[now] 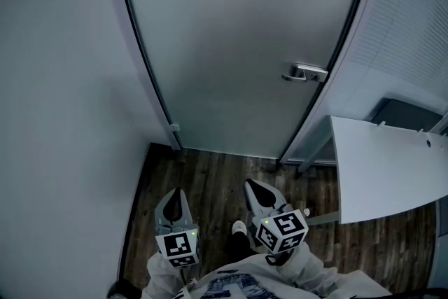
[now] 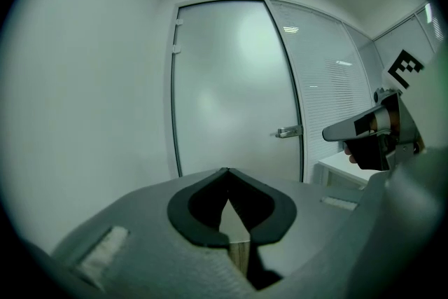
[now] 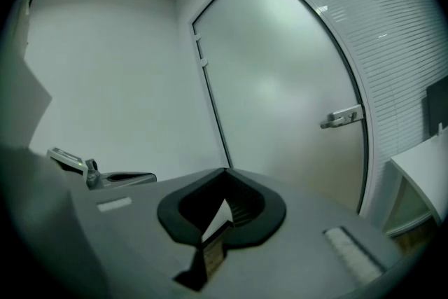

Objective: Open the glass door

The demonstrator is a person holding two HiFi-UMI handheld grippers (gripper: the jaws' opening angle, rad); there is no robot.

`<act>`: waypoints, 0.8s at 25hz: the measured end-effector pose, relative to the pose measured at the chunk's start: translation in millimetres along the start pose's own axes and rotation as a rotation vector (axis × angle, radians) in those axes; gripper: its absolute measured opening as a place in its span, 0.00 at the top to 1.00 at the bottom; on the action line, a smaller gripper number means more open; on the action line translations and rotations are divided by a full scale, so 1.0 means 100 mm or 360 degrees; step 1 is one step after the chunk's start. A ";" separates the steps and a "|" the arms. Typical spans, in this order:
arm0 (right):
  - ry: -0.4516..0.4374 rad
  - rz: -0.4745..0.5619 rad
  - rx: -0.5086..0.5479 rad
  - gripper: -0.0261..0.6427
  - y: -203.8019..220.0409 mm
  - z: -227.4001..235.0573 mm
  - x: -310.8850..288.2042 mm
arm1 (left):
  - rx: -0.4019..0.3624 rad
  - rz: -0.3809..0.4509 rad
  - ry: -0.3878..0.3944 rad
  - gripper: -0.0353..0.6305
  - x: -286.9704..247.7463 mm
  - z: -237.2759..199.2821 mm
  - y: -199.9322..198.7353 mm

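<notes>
The frosted glass door [image 1: 238, 45] stands closed straight ahead in its dark frame, with a metal lever handle [image 1: 306, 73] near its right edge. A plain white wall [image 1: 63, 115] runs along the left and a slatted panel [image 1: 413, 31] along the right, above a white table [image 1: 385, 171]. Dark wood floor [image 1: 210, 178] lies underfoot. The left gripper [image 1: 176, 194] and right gripper [image 1: 253, 187] hang low, well short of the door, each with its jaws pressed together on nothing.

No legible text (just square marker patterns [image 1: 177, 246]).
</notes>
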State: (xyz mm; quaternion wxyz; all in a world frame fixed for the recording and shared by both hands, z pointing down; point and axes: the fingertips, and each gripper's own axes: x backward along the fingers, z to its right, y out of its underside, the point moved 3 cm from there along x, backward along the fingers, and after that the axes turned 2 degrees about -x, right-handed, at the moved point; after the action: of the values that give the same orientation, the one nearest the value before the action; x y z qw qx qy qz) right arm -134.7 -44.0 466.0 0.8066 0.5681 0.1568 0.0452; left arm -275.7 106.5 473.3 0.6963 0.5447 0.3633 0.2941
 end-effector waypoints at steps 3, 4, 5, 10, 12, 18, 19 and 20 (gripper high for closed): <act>0.0049 0.0013 -0.0015 0.95 -0.18 0.34 -0.23 | -0.0017 0.0012 0.0070 0.94 -0.46 0.15 -0.13; 0.0063 0.0014 -0.0020 0.95 -0.23 0.45 -0.30 | -0.0023 0.0005 0.0088 0.94 -0.61 0.19 -0.16; 0.0076 0.0014 -0.0023 0.95 -0.28 0.54 -0.36 | -0.0027 -0.0001 0.0104 0.94 -0.75 0.22 -0.19; 0.0150 0.0019 -0.0040 0.95 -0.46 1.13 -0.60 | -0.0064 0.0022 0.0184 0.94 -1.47 0.52 -0.35; 0.0180 0.0025 -0.0045 0.95 -0.51 1.29 -0.66 | -0.0079 0.0040 0.0216 0.94 -1.65 0.62 -0.41; 0.0245 0.0038 -0.0057 0.95 -0.58 1.54 -0.77 | -0.0096 0.0058 0.0297 0.94 -1.98 0.78 -0.47; 0.0257 0.0039 -0.0065 0.95 -0.58 1.57 -0.77 | -0.0102 0.0056 0.0311 0.94 -2.02 0.81 -0.48; 0.0270 0.0039 -0.0074 0.95 -0.59 1.59 -0.76 | -0.0109 0.0054 0.0324 0.94 -2.04 0.82 -0.50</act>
State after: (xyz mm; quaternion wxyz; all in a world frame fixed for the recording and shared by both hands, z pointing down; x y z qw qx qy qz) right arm -164.8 -227.5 474.8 0.8027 0.5453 0.2164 0.1067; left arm -322.0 -114.6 474.6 0.6689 0.4939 0.4125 0.3721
